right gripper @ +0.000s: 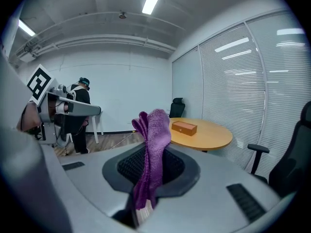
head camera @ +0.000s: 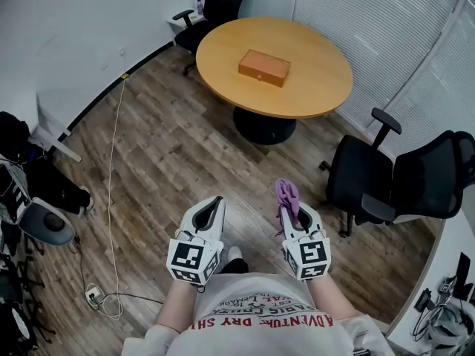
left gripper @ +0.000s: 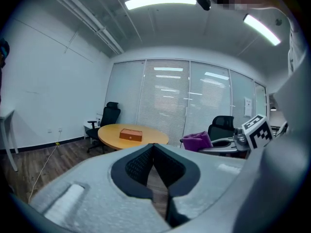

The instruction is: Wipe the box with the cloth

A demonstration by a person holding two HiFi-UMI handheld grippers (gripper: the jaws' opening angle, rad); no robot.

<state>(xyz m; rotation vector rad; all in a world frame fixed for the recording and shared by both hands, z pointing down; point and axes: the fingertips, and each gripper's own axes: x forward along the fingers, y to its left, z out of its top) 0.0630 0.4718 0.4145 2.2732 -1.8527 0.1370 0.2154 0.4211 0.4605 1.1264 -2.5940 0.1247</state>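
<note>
**A:** Where is the left gripper?

**B:** Low over the wood floor, close in front of the person. Its jaws are together with nothing between them (its own view shows the pads meeting on air).

**A:** And the box?

**B:** The orange-brown box lies on the round wooden table, across the room and well apart from both grippers.

**A:** The cloth?

**B:** The purple cloth is in the right gripper. The jaws are clamped on its lower part, and the loose end stands up above them.

**A:** Anything further right?

**B:** A black office chair near the table, which plays no part in the job.

**A:** So how far along is the wiping?

**B:** Barely begun, by the look of it. Having the cloth in hand is the one step done, and cloth and box have not met. The person still has to reach the table, lay the cloth on the box and rub it over the top and sides. The free left gripper could steady the box.
</note>
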